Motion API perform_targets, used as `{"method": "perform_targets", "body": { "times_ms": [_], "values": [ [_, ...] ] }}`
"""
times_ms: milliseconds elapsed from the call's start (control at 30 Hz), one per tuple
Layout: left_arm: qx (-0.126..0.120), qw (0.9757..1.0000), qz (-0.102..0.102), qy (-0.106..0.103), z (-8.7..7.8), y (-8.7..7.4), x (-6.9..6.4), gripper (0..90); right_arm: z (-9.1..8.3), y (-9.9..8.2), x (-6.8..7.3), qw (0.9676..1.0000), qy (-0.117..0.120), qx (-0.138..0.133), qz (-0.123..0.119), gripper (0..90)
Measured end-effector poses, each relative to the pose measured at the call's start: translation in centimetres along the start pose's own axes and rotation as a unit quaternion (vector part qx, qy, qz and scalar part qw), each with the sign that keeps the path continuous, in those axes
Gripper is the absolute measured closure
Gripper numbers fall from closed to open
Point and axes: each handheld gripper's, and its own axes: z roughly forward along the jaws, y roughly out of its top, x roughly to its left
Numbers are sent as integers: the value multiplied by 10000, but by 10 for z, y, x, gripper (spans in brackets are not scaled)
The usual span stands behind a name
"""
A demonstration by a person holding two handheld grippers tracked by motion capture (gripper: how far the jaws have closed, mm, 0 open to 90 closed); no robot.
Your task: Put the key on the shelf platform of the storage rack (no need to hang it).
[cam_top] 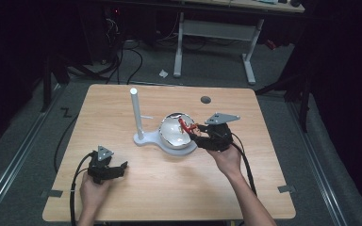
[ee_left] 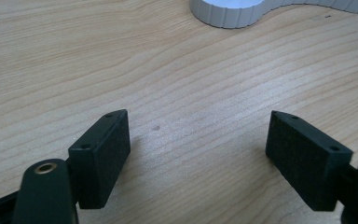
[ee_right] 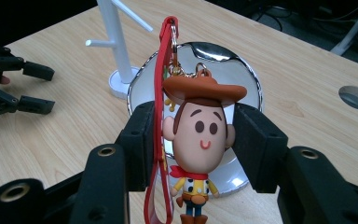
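A cowboy figure keychain (ee_right: 200, 140) with a brown hat and a red strap (ee_right: 161, 84) sits head-first between the pads of my right gripper (ee_right: 193, 142), which is shut on it. In the high view my right gripper (cam_top: 194, 134) holds the keychain (cam_top: 185, 125) over the right rim of a shiny silver bowl (cam_top: 173, 134). A white stand (cam_top: 136, 115) with a tall post and side pegs rises just left of the bowl. My left gripper (cam_top: 120, 168) rests low at the front left of the table, open, with bare wood between its pads (ee_left: 100, 158).
The stand's ribbed white base (ee_left: 228, 11) lies beyond the left gripper. A round cable hole (cam_top: 205, 100) sits in the wooden table (cam_top: 245, 188) behind the bowl. Dark floor, cables and another desk's legs (cam_top: 250, 66) lie past the far edge.
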Motion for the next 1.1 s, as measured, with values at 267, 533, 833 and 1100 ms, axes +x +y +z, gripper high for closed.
{"method": "perform_targets", "body": {
  "times_ms": [267, 533, 833, 1100],
  "values": [
    [2, 10000, 2, 0, 0, 0, 0, 221, 8, 5, -2, 10000, 12, 35, -5, 519],
    [0, 10000, -3, -1, 0, 0, 0, 221, 19, 12, 0, 9999, 45, 109, -88, 518],
    [0, 10000, -2, 0, 0, 0, 0, 221, 44, 16, 4, 9993, 184, 295, -162, 518],
    [-5, 10000, -10, 9, 0, 0, 0, 223, 66, 15, 3, 9977, 103, 623, -248, 518]
  ]
}}
